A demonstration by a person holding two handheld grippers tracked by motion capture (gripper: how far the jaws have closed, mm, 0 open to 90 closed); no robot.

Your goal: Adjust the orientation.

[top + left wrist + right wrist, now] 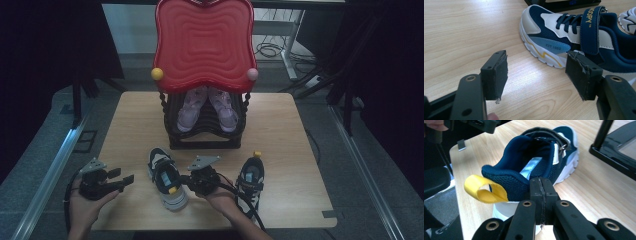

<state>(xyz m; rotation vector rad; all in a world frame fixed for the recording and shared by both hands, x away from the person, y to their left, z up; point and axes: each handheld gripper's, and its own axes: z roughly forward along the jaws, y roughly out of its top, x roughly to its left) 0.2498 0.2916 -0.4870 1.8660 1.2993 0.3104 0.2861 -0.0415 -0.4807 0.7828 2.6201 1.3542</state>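
The right gripper [186, 178] is lying low over the tabletop [130, 120], fingers pinching the left shoe's [167, 177] heel collar; the left gripper [126, 181] is hovering beside it, fingers wide.

My near sneaker [167, 178] is a navy and white child's trainer with a pale blue side panel marked "EST. 1980", a thin yellow line along its white sole, navy laces and a navy strap with yellow lettering. It stands upright on its sole on the wooden table, toe pointing away from me and slightly left, heel and yellow pull loop [484, 189] toward me. The heel collar is padded navy mesh, and a shiny blue label shows on the insole. Its twin [250, 181] stands upright well to the right, toe toward me, yellow loop at the far end, the two shoes apart.
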